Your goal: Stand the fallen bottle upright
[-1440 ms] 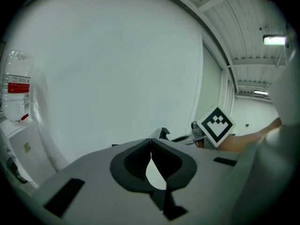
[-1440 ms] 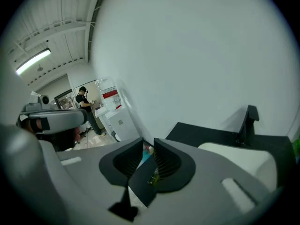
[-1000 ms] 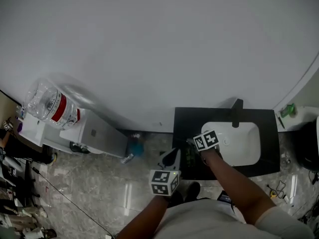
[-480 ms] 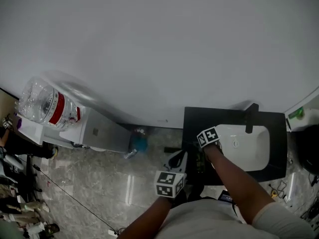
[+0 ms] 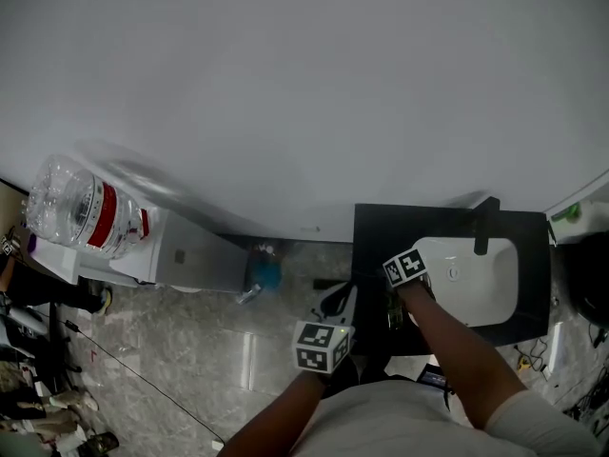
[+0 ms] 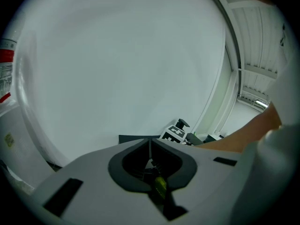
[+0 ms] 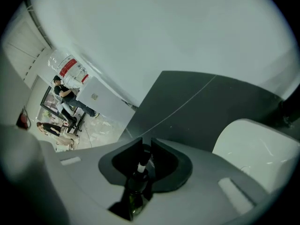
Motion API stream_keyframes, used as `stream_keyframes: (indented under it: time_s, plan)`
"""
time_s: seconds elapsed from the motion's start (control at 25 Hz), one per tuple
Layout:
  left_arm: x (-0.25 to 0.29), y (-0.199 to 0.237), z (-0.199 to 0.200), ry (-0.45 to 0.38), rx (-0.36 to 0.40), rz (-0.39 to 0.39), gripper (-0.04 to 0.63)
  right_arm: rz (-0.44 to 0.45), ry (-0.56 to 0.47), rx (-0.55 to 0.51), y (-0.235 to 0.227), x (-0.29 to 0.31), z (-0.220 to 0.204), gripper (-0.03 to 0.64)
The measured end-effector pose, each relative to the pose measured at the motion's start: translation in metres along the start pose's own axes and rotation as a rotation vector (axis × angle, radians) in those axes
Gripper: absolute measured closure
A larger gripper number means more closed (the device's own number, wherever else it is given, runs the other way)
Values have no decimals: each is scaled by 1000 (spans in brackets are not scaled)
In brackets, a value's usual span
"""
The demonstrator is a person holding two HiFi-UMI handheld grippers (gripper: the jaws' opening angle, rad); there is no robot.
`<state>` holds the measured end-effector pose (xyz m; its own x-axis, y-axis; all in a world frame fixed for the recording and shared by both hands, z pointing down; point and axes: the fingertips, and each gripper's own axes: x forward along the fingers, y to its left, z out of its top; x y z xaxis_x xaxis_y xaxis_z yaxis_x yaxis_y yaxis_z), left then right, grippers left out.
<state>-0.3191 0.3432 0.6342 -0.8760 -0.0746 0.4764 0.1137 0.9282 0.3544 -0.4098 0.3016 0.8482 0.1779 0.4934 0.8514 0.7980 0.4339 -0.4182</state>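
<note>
The right claw (image 7: pixel 146 146) points steeply down over the dark counter (image 7: pixel 201 102), and the bottle (image 7: pixel 135 197) is inside it. It is a dark green glass one, lying lengthwise along the jaws. Its body sits back in the throat of the claw, and its neck, ringed by a white band, runs forward toward the tips. The jaws have just been closing and now press on the bottle from both sides, leaving only a narrow slit at the tips. Whether the bottle rests on the counter under the claw cannot be told, since the claw's own body covers it.

To the right of this claw lies the white sink (image 7: pixel 253 144), with the black faucet (image 5: pixel 483 225) beyond the basin. To its left, past the counter's edge, a white water dispenser (image 5: pixel 186 255) stands on the floor with a large clear jug (image 5: pixel 81 208) tipped on top.

The left claw (image 6: pixel 150 146) hangs off the counter's left edge, aimed gently downward at the counter. Its jaws are pressed together, their tips meeting in a thin seam. A small yellow-green bit (image 6: pixel 160 186) shows in the dark hollow behind the seam — what it is cannot be made out. Ahead of this claw and a little to its right sits the right claw's marker cube (image 6: pixel 174 133).
</note>
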Motion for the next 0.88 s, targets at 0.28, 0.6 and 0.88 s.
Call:
stream_keyframes:
  time_s: [0.28,0.6,0.88]
  plan:
    - [7,-7,13,-9,26,-35,586,-64,-218,-116,3,-54,31,557]
    - [8,-32,22,-21,61,-93,586,-115,-433,-254,24,-107,46,557]
    - [10,-47,26,-26,85,-119,586,-167,-574,-336,43,-139,35,557]
